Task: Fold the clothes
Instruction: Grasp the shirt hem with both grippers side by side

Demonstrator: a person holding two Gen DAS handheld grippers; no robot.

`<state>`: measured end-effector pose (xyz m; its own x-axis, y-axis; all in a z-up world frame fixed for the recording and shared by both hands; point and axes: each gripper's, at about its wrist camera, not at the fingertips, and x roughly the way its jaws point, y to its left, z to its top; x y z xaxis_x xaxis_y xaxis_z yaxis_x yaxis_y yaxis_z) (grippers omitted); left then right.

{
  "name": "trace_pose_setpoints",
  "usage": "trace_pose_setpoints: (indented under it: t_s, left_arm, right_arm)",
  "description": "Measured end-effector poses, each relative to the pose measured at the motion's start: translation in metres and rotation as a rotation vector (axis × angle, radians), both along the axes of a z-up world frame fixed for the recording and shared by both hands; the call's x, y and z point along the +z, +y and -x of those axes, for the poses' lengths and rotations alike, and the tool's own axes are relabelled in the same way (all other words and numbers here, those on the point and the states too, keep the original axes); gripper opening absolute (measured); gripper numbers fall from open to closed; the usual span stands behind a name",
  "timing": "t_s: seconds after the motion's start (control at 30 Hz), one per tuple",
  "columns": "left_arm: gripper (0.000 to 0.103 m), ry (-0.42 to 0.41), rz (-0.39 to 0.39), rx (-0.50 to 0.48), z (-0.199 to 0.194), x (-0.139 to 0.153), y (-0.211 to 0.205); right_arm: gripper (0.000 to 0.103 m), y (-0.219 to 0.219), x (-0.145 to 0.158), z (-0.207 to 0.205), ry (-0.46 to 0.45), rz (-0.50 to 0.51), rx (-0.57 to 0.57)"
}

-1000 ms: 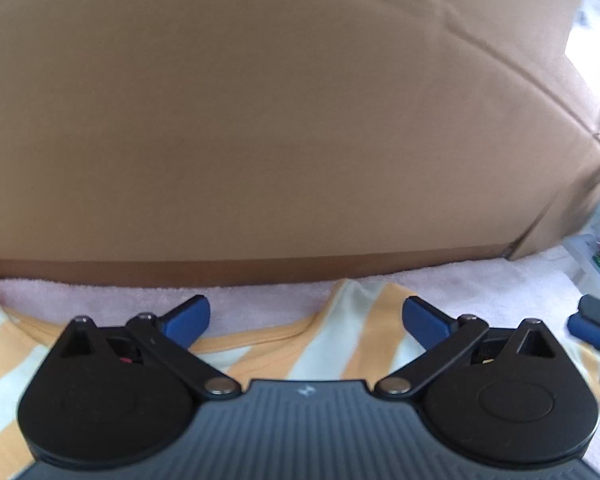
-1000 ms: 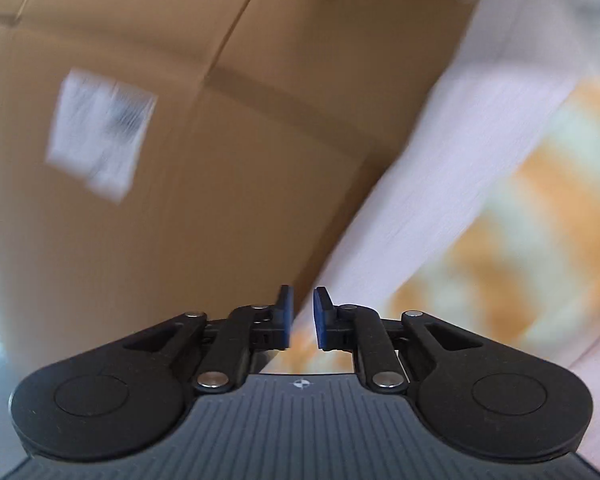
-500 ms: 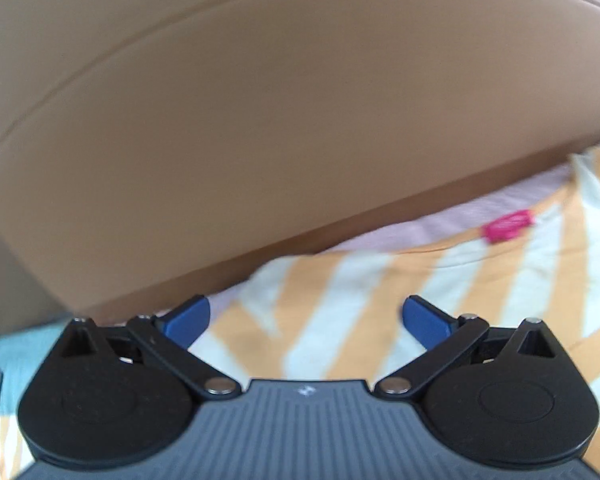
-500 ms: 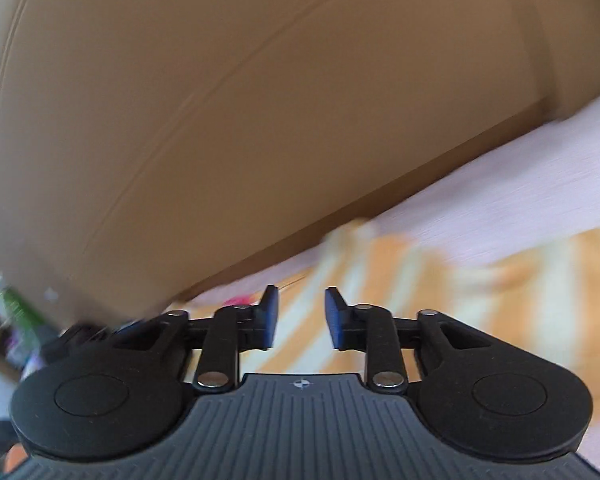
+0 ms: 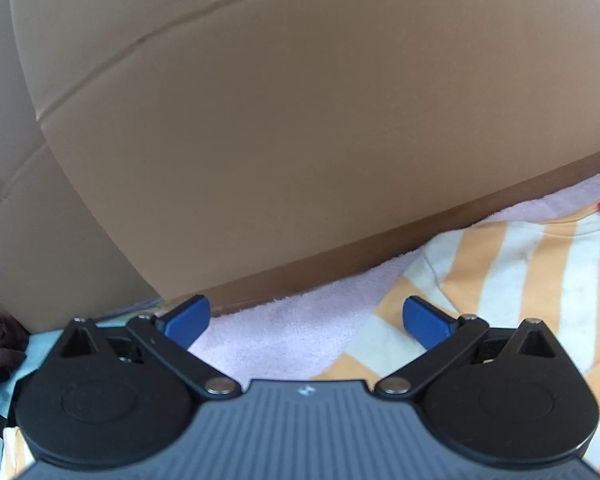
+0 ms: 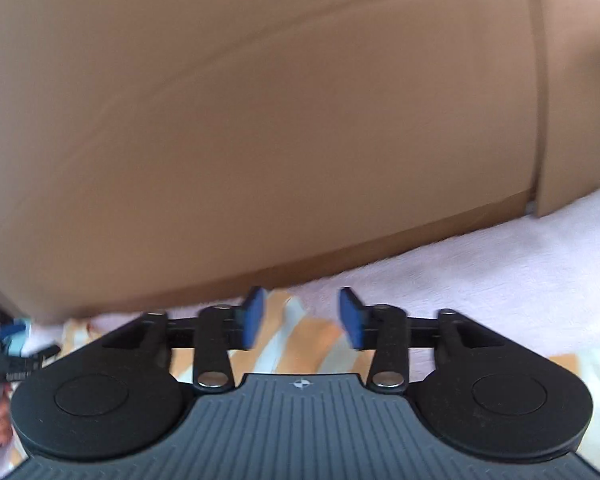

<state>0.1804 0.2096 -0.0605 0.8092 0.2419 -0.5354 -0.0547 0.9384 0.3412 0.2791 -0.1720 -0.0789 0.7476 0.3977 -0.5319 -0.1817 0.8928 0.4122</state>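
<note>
Here shirt [image 5: 512,264] edge nears cardboard box [image 5: 300,140].

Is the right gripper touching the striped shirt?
Cannot tell. The right wrist view shows the right gripper, jaws opening, over the striped shirt; neither contact nor gap shows.

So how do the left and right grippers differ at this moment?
The left gripper stands wide open; the right gripper has a narrower gap, its jaws opening. The left sits over the pink towel beside the striped shirt; the right sits over the shirt's stripes. Both hold nothing and face the cardboard box.
</note>
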Motion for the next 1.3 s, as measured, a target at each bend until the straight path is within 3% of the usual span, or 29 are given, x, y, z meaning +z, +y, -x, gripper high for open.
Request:
trace_pose_setpoints:
  t_s: [0.03,0.1,0.17,0.23,0.3,0.37,0.5,0.7,0.8,0.83,0.93,1.0,1.07,1.17,1.2,1.3]
  left_arm:
    - [0.102,0.001,0.001,0.001,-0.003,0.0,0.0]
    - [0.102,-0.013,-0.054,0.023,-0.007,-0.002,-0.002]
    - [0.102,-0.04,-0.163,0.068,-0.011,-0.008,-0.006]
    - [0.102,-0.043,-0.167,0.071,-0.01,-0.007,-0.003]
    - [0.101,-0.052,-0.159,0.061,-0.002,-0.002,0.0]
    - [0.102,-0.092,-0.123,0.025,0.031,0.013,0.002]
    - [0.102,-0.083,-0.017,-0.094,0.117,0.034,0.003]
    - [0.102,0.006,0.048,-0.136,0.262,0.013,-0.004]
    - [0.102,0.052,0.088,-0.181,0.307,-0.003,-0.016]
    - [0.102,0.061,0.103,-0.193,0.319,-0.009,-0.02]
    - [0.102,0.02,0.191,-0.149,0.342,-0.02,-0.027]
    - [0.102,0.026,0.277,-0.14,0.363,-0.017,-0.024]
    - [0.102,0.031,0.281,-0.132,0.383,-0.02,-0.024]
    - [0.102,0.012,0.191,-0.151,0.398,-0.03,-0.037]
    - [0.102,0.011,0.176,-0.162,0.398,-0.032,-0.042]
    - [0.102,0.003,0.17,-0.183,0.397,-0.035,-0.052]
  right_arm:
    - [0.048,0.007,-0.004,-0.008,0.011,0.011,0.026]
    - [0.013,0.02,-0.007,-0.02,-0.011,0.096,-0.009]
    - [0.011,0.022,-0.01,-0.034,-0.005,0.113,-0.063]
    - [0.016,0.011,-0.01,-0.04,0.018,0.037,-0.138]
    - [0.034,-0.004,-0.001,-0.029,-0.013,0.013,-0.244]
    - [0.046,-0.025,0.015,0.002,-0.079,-0.073,-0.258]
    - [0.047,-0.059,0.026,0.083,0.013,-0.243,-0.044]
    - [0.048,-0.066,0.016,0.23,0.131,-0.159,0.109]
    - [0.048,-0.04,0.006,0.294,0.203,-0.119,0.175]
    - [0.048,-0.023,0.004,0.339,0.209,-0.107,0.213]
    - [0.049,-0.024,-0.006,0.425,0.155,-0.028,0.302]
    - [0.052,-0.026,-0.012,0.444,0.079,0.066,0.31]
    - [0.053,-0.025,-0.021,0.452,0.009,0.088,0.299]
    - [0.058,-0.03,-0.036,0.459,-0.086,0.029,0.286]
    - [0.064,-0.029,-0.04,0.457,-0.092,0.01,0.279]
    - [0.064,-0.036,-0.049,0.46,-0.085,-0.035,0.255]
